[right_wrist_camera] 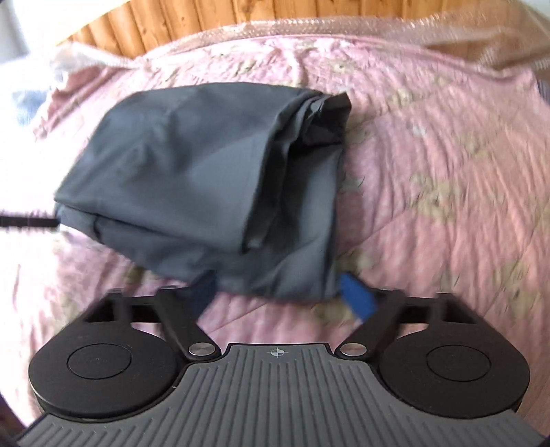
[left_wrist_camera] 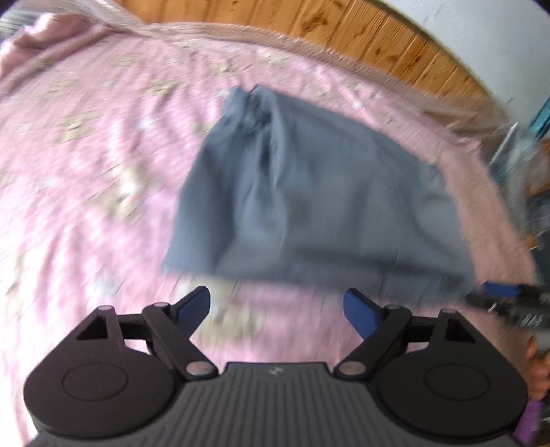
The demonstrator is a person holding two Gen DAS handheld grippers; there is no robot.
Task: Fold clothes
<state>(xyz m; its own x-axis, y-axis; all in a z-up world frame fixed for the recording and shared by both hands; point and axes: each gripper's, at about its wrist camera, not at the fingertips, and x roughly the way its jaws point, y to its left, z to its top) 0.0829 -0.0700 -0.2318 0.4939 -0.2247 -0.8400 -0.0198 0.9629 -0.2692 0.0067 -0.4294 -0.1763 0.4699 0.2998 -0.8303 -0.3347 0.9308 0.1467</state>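
My left gripper (left_wrist_camera: 276, 306) spread wide, nothing between pads, hanging over pink bedspread (left_wrist_camera: 86, 154) just short of near edge of grey garment (left_wrist_camera: 309, 192). My right gripper (right_wrist_camera: 280, 299) spread too, blue pads either side of garment's (right_wrist_camera: 192, 172) near hem; contact unclear, blurred. Garment lies folded in layers mid-bed. Wooden headboard (right_wrist_camera: 165, 31) behind. Right gripper also seen at right edge of left view (left_wrist_camera: 505, 299)

We see the grey garment (left_wrist_camera: 309, 192) only through motion blur in the left wrist view — its near hem smears into the pink bedspread (left_wrist_camera: 86, 206). At the right edge, the other gripper (left_wrist_camera: 508, 302) is cut off and streaked — its jaws unreadable there.
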